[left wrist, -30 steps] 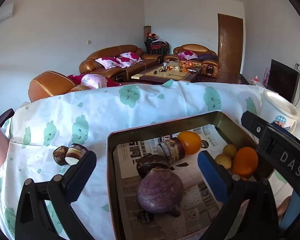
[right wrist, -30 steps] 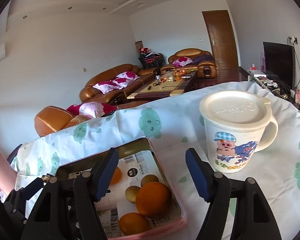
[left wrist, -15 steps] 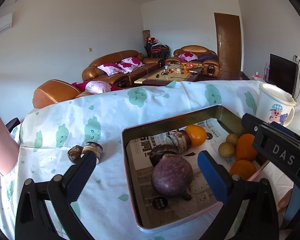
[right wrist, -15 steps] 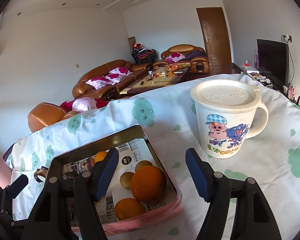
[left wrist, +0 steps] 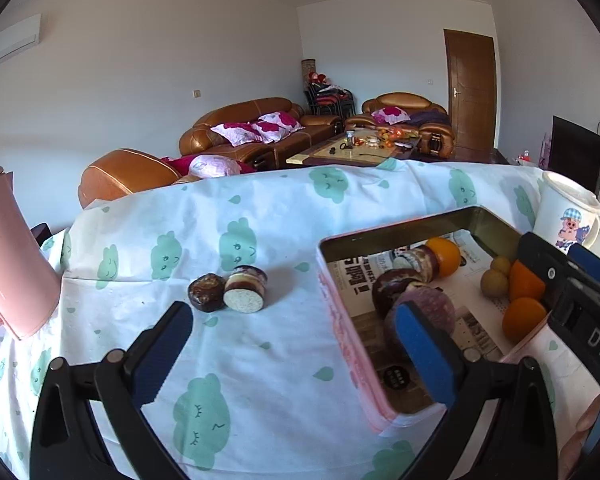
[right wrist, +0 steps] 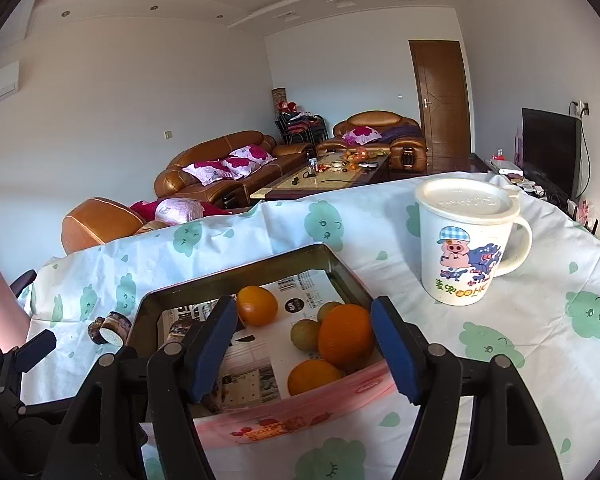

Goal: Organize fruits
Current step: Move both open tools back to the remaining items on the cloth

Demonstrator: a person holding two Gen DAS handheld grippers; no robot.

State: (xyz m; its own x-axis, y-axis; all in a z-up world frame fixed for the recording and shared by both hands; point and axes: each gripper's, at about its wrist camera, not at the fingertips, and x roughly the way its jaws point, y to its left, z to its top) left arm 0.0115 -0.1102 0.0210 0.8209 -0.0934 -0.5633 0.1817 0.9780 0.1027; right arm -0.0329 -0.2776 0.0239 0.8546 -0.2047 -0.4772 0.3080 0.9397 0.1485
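Observation:
A pink-sided tin tray (left wrist: pixel 340 312) (right wrist: pixel 300 412) lined with newspaper stands on the cloud-print tablecloth. It holds oranges (right wrist: pixel 345 340) (left wrist: pixel 444 256), small brown fruits (right wrist: pixel 305 334), a purple fruit (left wrist: pixel 432 308) and dark cut pieces. Two dark cut fruit pieces (left wrist: pixel 228 292) (right wrist: pixel 110 328) lie on the cloth left of the tray. My left gripper (left wrist: pixel 292 352) is open and empty, above the cloth near the tray's left wall. My right gripper (right wrist: pixel 304 344) is open and empty, above the tray's near right corner.
A lidded white pig-print mug (right wrist: pixel 464 240) (left wrist: pixel 568 212) stands right of the tray. A pink pitcher (left wrist: pixel 8 256) stands at the table's left edge. Sofas and a coffee table lie beyond the table's far edge.
Both grippers have pulled back from the tray. The left view has swung left, bringing the two cut pieces on the cloth and the pink pitcher into fuller view. Both stay open.

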